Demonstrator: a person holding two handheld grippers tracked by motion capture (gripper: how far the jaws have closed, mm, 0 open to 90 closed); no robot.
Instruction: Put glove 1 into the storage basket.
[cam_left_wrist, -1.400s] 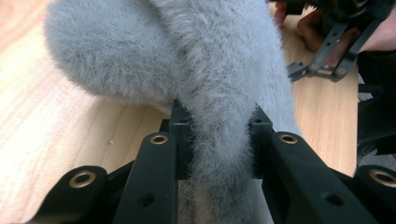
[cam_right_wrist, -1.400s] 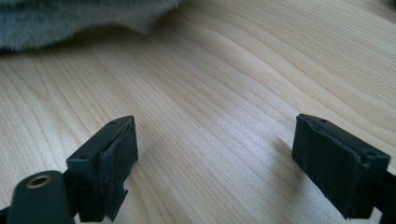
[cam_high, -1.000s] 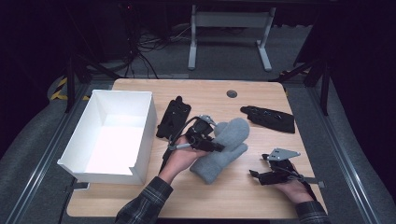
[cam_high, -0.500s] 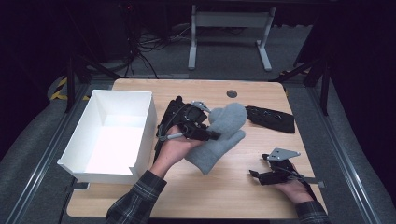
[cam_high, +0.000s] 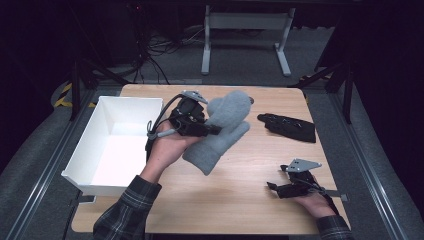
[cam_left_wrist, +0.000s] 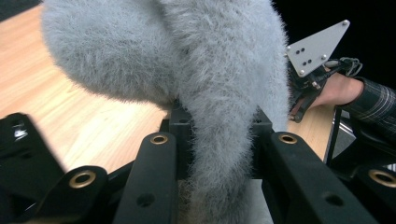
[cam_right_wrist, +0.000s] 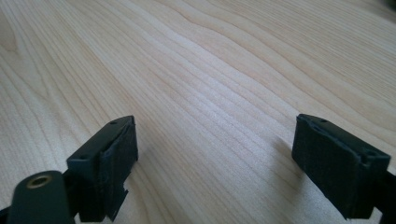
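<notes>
My left hand-held gripper (cam_high: 212, 131) is clenched on the grey mitten (cam_high: 222, 132). In the left gripper view the fuzzy fabric (cam_left_wrist: 224, 107) is pinched between both black jaws, filling the gap between them. Mitten is off the desk (cam_high: 240, 200), hanging tilted: cuff end down toward 7 o'clock, thumb and finger end up toward 1 o'clock. My left hand (cam_high: 167, 150) comes in from 7 o'clock, plaid sleeve (cam_high: 127, 212) behind it, cable looping off the gripper body.

White box (cam_high: 107, 145) sits at 9 o'clock from the mitten, just beside my left hand, at the desk's left edge. Interior looks bare as far as I can see.

Black glove (cam_high: 290, 127) lies flat on the desk at 3 o'clock from the mitten, apart from it, near the right edge.

My right hand-held gripper (cam_high: 272, 187) is released. In the right gripper view the jaws stand wide apart with bare wood grain (cam_right_wrist: 210, 102) between them. It rests low on the desk at 5 o'clock from the mitten, well apart, grey three-cornered plate on top. The left gripper view picks it up at 2 o'clock (cam_left_wrist: 299, 109), plate and sleeve visible.
</notes>
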